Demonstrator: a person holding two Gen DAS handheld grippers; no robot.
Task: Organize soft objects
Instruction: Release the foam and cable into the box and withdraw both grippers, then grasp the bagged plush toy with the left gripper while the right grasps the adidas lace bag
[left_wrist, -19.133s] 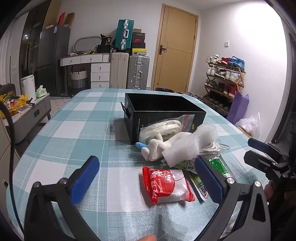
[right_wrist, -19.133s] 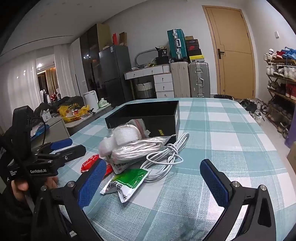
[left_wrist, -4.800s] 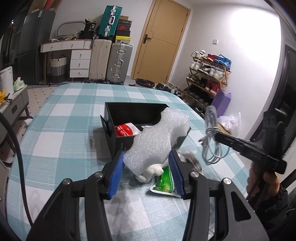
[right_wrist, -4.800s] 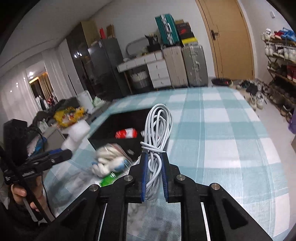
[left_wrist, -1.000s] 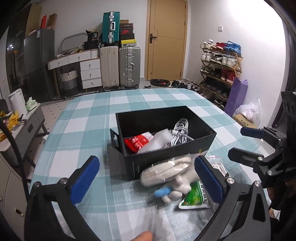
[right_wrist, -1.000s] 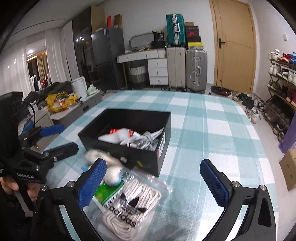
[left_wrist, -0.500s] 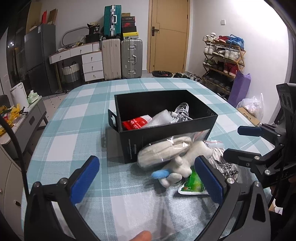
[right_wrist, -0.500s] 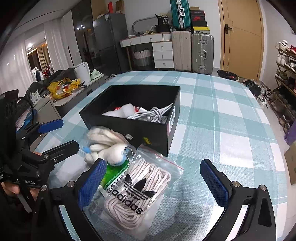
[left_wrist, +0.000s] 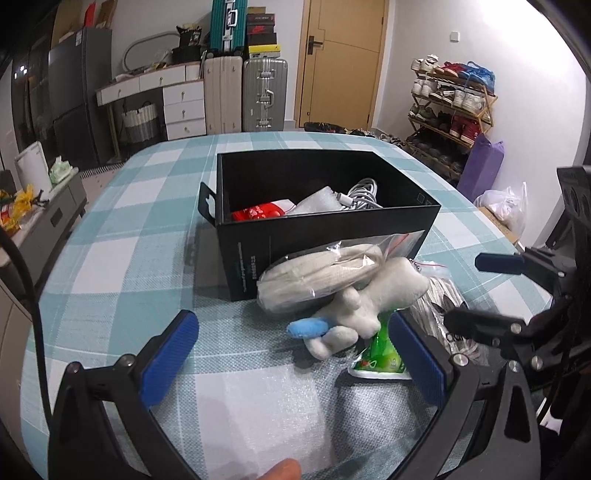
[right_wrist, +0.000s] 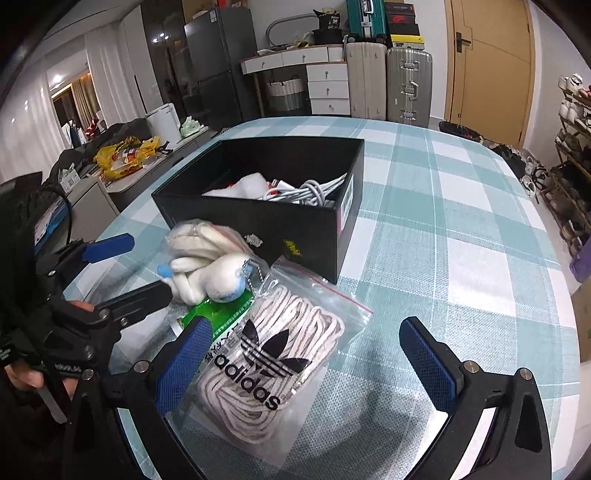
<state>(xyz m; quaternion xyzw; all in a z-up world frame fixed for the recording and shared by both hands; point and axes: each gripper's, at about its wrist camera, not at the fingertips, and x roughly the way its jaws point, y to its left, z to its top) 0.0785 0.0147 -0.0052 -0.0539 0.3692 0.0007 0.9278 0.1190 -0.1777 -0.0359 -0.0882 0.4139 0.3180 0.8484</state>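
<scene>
— Both jaws wide open, empty: right gripper (right_wrist: 301, 363) over the laces bag (right_wrist: 271, 365) at 6 o'clock of the black box (right_wrist: 258, 218).

— Risk? Slick plastic slipping; left gripper (left_wrist: 295, 354) crowding the plush toy (left_wrist: 364, 302) on the counter (left_wrist: 122, 258).

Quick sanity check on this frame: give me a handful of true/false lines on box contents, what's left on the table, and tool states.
1. The black box already holds a white cable. True.
2. The bag of laces with the Adidas logo is inside the box. False: it lies on the table in front of the box.
3. The left tool is shut on the plush toy. False: its jaws are wide open and hold nothing.
4. The right tool is open, over the bag of laces. True.
5. A red packet sits in the box. True.
6. The green packet is stacked on the plush toy. False: it lies under it.
</scene>
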